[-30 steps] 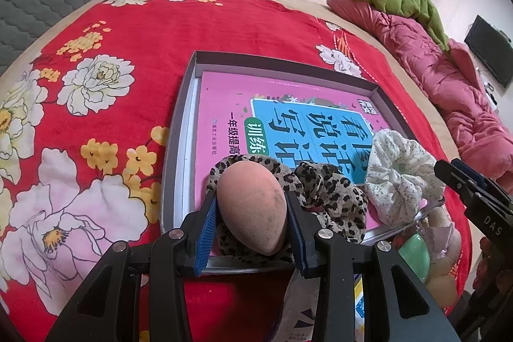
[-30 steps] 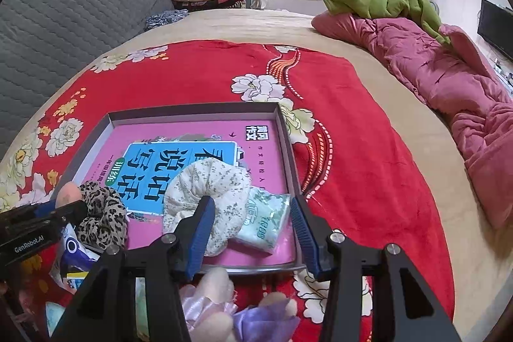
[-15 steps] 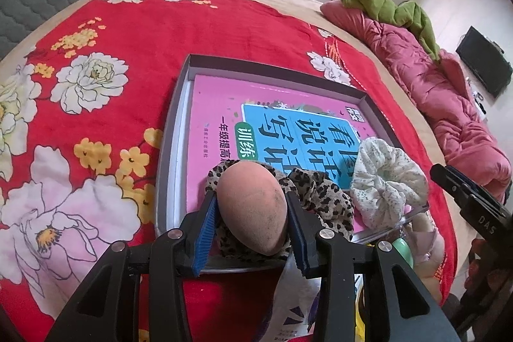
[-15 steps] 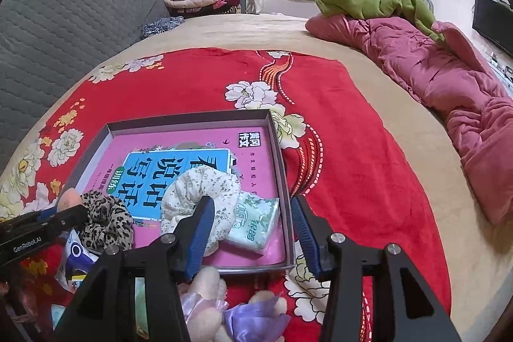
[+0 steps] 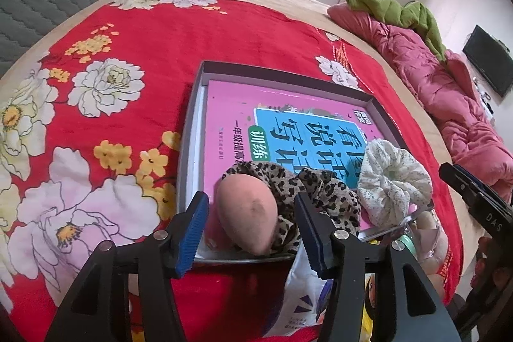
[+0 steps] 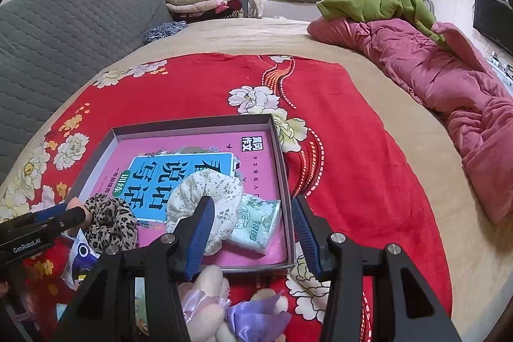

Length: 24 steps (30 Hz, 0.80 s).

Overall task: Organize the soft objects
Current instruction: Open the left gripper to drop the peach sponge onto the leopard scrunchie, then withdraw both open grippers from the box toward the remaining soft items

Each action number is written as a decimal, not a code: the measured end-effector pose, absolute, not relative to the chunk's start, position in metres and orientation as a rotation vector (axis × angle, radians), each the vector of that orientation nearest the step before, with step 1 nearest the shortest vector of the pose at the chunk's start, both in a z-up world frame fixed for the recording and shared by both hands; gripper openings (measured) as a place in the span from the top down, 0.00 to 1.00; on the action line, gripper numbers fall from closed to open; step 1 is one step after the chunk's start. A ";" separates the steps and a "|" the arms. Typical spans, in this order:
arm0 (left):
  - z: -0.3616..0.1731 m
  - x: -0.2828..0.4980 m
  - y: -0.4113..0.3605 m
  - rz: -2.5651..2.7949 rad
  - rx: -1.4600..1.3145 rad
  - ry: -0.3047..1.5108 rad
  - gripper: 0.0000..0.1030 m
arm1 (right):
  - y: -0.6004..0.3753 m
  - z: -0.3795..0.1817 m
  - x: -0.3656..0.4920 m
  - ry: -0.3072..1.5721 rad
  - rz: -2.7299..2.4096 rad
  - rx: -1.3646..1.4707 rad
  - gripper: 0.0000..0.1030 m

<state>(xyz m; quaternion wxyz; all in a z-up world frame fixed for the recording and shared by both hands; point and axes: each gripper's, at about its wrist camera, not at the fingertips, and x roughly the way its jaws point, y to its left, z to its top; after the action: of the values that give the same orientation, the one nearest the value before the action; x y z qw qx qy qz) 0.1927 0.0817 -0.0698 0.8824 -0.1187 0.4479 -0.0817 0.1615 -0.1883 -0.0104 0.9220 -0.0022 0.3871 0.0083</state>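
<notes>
Sponge [image 5: 247, 210] sits between the spread left tongs [image 5: 250, 233], clear of both pads and resting in the tray's [image 5: 189, 130] near-left corner against the leopard scrunchie [image 5: 323, 194], so it looks set down with the other soft things. The floral scrunchie [image 6: 205, 191] and tissue pack [image 6: 256, 223] lie on the pink book [image 6: 256, 156] lining the tray. Right tongs [image 6: 253, 233] hang spread and empty over the near rim, above plush items [image 6: 205, 303] on the bed, probably next.

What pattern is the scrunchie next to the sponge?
Leopard print scrunchie, brown with black spots; clearest in the left wrist view.
</notes>
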 end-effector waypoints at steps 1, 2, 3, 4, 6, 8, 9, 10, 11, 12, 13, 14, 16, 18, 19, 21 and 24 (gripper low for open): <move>-0.069 0.192 0.083 -0.166 -0.248 0.930 0.44 | -0.189 -0.010 0.161 0.793 0.018 -0.003 0.51; -0.068 0.191 0.085 -0.160 -0.249 0.926 0.43 | -0.190 -0.010 0.161 0.793 0.023 0.000 0.51; -0.067 0.190 0.086 -0.155 -0.251 0.923 0.43 | -0.190 -0.010 0.161 0.793 0.024 0.002 0.51; -0.067 0.190 0.088 -0.151 -0.251 0.921 0.42 | -0.190 -0.010 0.161 0.793 0.025 0.003 0.49; -0.066 0.188 0.090 -0.140 -0.252 0.915 0.41 | -0.192 -0.010 0.159 0.793 0.028 0.008 0.45; -0.064 0.187 0.090 -0.133 -0.249 0.911 0.41 | -0.192 -0.009 0.159 0.794 0.029 0.011 0.44; -0.062 0.185 0.091 -0.130 -0.247 0.903 0.40 | -0.192 -0.009 0.158 0.794 0.030 0.010 0.44; -0.061 0.184 0.090 -0.129 -0.245 0.897 0.40 | -0.192 -0.009 0.158 0.794 0.030 0.007 0.44; -0.059 0.183 0.090 -0.129 -0.243 0.894 0.39 | -0.192 -0.008 0.158 0.793 0.030 0.007 0.44; -0.057 0.182 0.090 -0.128 -0.243 0.888 0.38 | -0.192 -0.007 0.158 0.792 0.032 0.008 0.44; -0.055 0.180 0.089 -0.129 -0.243 0.881 0.36 | -0.192 -0.007 0.158 0.791 0.034 0.010 0.43; -0.053 0.178 0.089 -0.127 -0.243 0.874 0.35 | -0.192 -0.007 0.157 0.792 0.034 0.011 0.43; -0.049 0.175 0.089 -0.121 -0.244 0.862 0.31 | -0.192 -0.006 0.156 0.787 0.036 0.009 0.42; -0.045 0.171 0.090 -0.120 -0.249 0.853 0.30 | -0.192 -0.004 0.155 0.782 0.039 0.008 0.41; -0.043 0.169 0.091 -0.119 -0.253 0.847 0.29 | -0.192 -0.003 0.155 0.779 0.041 0.009 0.41; -0.038 0.165 0.092 -0.113 -0.262 0.830 0.28 | -0.192 -0.001 0.153 0.775 0.047 0.011 0.40; -0.030 0.158 0.093 -0.110 -0.269 0.809 0.28 | -0.193 0.003 0.149 0.763 0.053 0.013 0.38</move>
<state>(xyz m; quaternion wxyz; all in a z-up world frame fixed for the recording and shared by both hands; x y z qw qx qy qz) 0.1575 0.0928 -0.0305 0.9091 -0.1305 0.3921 -0.0531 0.1492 -0.1926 0.0030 0.9277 0.0066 0.3723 0.0259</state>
